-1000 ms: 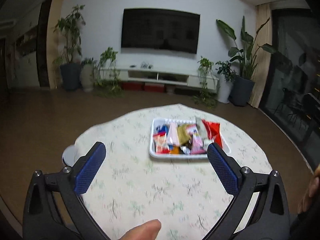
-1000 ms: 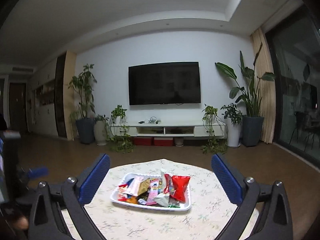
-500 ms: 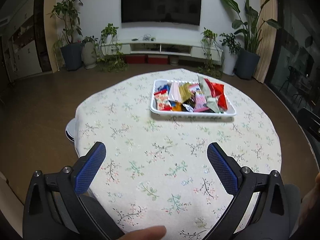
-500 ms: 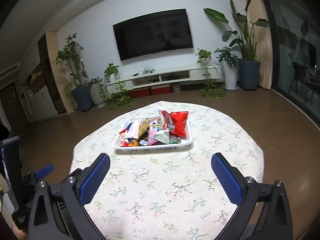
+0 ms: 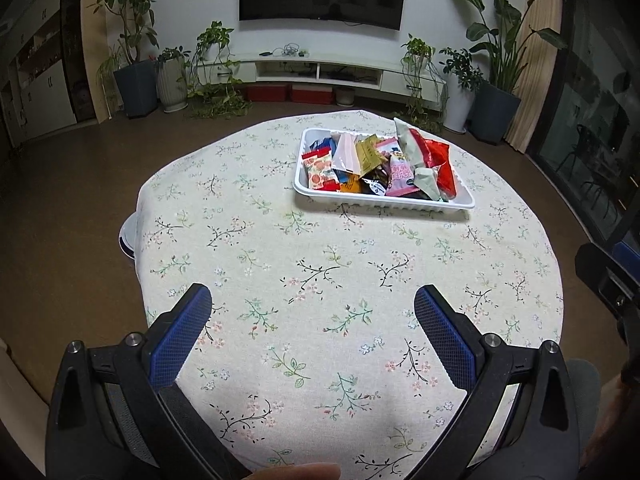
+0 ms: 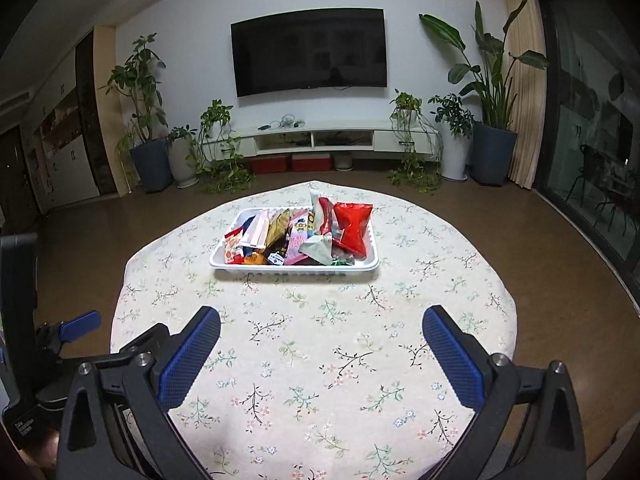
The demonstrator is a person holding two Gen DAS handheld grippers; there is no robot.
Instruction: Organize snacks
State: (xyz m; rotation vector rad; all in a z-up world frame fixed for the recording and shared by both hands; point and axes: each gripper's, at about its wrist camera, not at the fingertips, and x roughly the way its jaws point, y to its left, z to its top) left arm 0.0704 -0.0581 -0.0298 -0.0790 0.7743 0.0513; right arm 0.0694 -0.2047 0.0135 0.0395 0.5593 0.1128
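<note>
A white tray (image 5: 460,201) (image 6: 294,271) full of several snack packets sits on the far half of a round table with a floral cloth (image 5: 304,264) (image 6: 320,340). A red packet (image 5: 440,160) (image 6: 352,226) lies at the tray's right side and a pink one (image 5: 400,172) (image 6: 298,242) in its middle. My left gripper (image 5: 312,308) is open above the table's near part, well short of the tray. My right gripper (image 6: 320,328) is also open and holds nothing, facing the tray from the near side.
Beyond the table are a brown floor, a low white TV cabinet (image 6: 320,142), a wall-mounted TV (image 6: 308,52) and potted plants at both sides. A white round base (image 5: 127,240) shows under the table's left edge. The other gripper's body (image 6: 24,320) stands at far left.
Both grippers have tilted downward and drawn closer above the table, so the tray and cloth fill more of each view. Both stay open.
</note>
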